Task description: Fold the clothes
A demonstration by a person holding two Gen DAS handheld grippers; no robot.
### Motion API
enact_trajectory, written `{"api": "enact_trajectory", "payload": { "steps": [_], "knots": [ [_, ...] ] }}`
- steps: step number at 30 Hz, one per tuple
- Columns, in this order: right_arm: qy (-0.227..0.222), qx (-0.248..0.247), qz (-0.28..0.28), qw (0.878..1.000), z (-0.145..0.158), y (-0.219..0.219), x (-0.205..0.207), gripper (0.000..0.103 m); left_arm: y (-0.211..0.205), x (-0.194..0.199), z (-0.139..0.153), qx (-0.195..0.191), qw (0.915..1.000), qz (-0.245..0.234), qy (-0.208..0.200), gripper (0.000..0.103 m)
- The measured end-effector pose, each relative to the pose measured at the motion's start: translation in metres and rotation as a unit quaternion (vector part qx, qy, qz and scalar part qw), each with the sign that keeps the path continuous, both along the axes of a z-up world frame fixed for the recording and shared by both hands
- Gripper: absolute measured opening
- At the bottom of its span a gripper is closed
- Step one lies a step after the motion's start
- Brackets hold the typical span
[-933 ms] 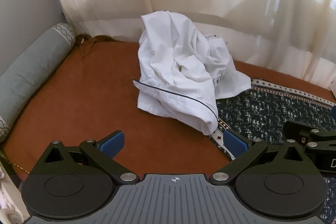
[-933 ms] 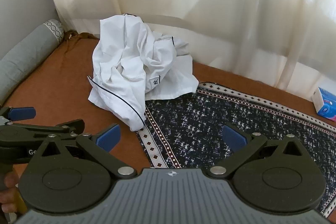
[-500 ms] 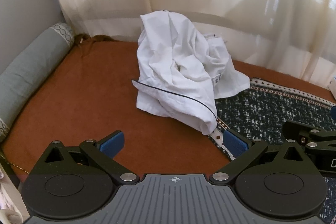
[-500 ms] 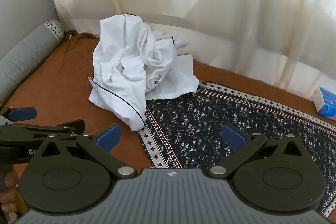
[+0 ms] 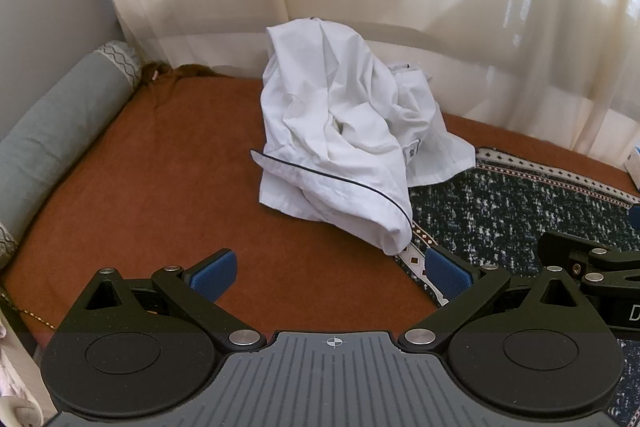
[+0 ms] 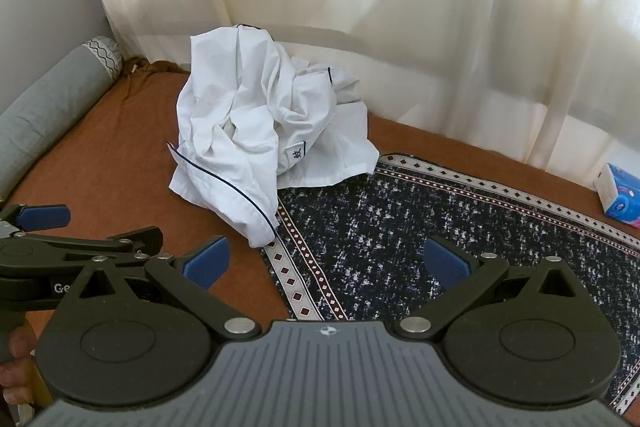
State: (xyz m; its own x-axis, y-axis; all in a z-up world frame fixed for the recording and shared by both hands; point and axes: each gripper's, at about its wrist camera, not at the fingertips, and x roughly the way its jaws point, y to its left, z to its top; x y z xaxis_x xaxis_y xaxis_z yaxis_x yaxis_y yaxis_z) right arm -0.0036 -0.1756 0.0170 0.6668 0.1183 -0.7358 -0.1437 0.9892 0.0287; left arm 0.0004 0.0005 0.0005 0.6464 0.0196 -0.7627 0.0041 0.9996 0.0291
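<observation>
Lying crumpled, white shirt (image 5: 344, 147); left gripper (image 5: 330, 271) and right gripper (image 6: 326, 263) gape empty

The left claw (image 5: 330, 269) has edged slightly nearer the crumpled white shirt (image 5: 344, 143).

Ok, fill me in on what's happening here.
A person holds a two-finger claw in each hand, facing a crumpled white garment with dark piping heaped on a brown cover, its near edge lapping onto a dark patterned rug. The left claw and right claw are both open, short of the cloth and holding nothing. Folding has not begun; the garment is untouched.
</observation>
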Motion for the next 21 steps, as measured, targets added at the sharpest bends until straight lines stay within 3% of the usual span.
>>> {"api": "enact_trajectory", "payload": {
  "steps": [21],
  "knots": [
    [0.006,0.005,0.0,1.0,0.0002,-0.0053,0.0034,0.103,-0.0029,0.0033,-0.0018,-0.002,1.0,0.001,0.002,0.103]
  ]
}}
